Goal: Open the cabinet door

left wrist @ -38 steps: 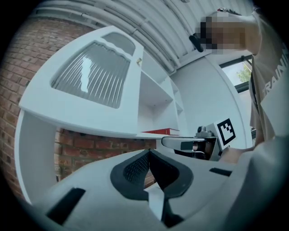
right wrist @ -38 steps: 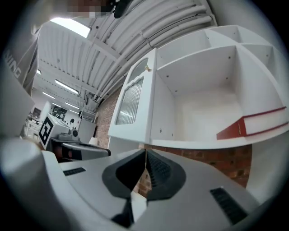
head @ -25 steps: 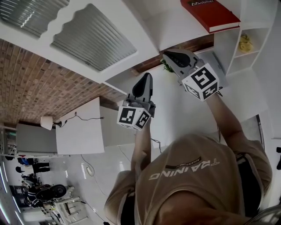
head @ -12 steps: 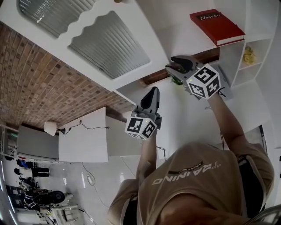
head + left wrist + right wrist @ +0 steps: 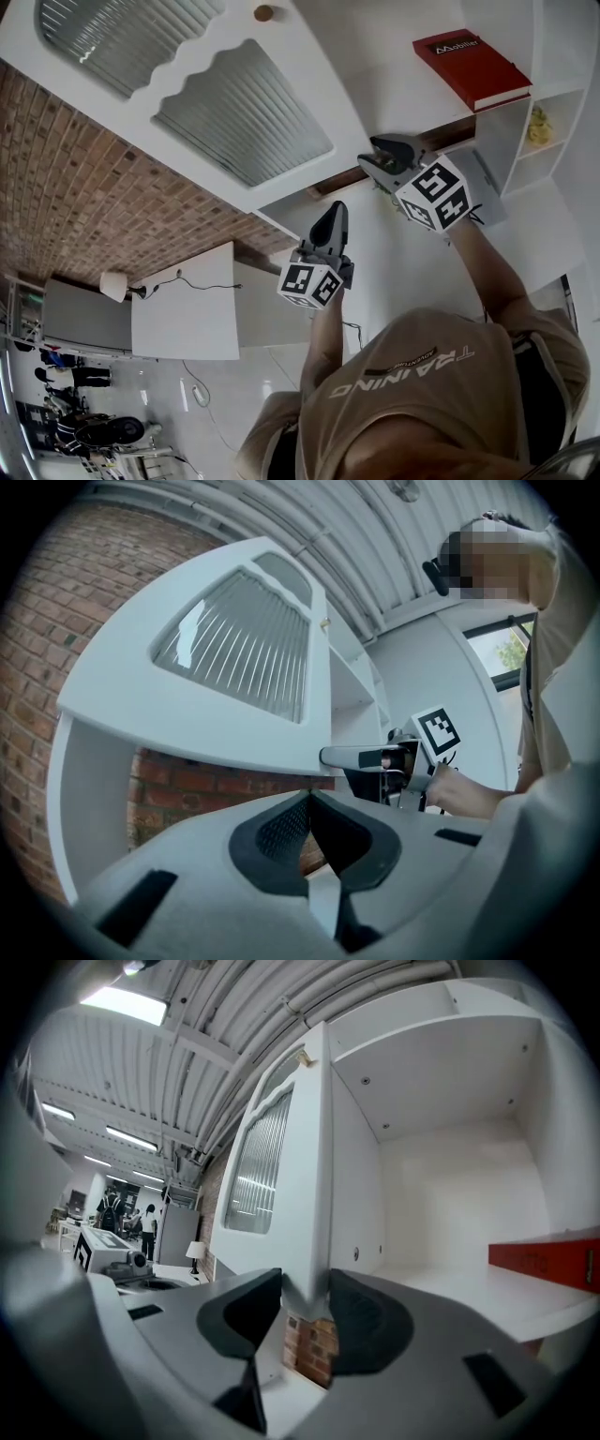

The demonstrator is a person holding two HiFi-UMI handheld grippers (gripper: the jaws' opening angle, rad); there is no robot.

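The white cabinet door (image 5: pixel 244 122) with ribbed glass panes stands swung out from the cabinet, its small knob (image 5: pixel 264 13) at the top of the head view. My right gripper (image 5: pixel 378 156) is at the door's lower free corner. In the right gripper view the door (image 5: pixel 281 1157) runs edge-on. Its bottom corner stands between the jaws of the right gripper (image 5: pixel 307 1293), which are opening and do not clamp it. My left gripper (image 5: pixel 333 212) hangs below the door, shut and empty. In its own view the left gripper (image 5: pixel 309 797) points under the door (image 5: pixel 234 667).
A red book (image 5: pixel 473 67) lies on the open cabinet's shelf (image 5: pixel 450 1283). Side cubbies hold a yellow object (image 5: pixel 539 127). A brick wall (image 5: pixel 75 178) is behind the door. Below are a white table (image 5: pixel 183 300) with a lamp (image 5: pixel 114 286) and people far off.
The right gripper's jaws have spread apart at the door's corner. Both grippers have drifted a little down and right in the head view.
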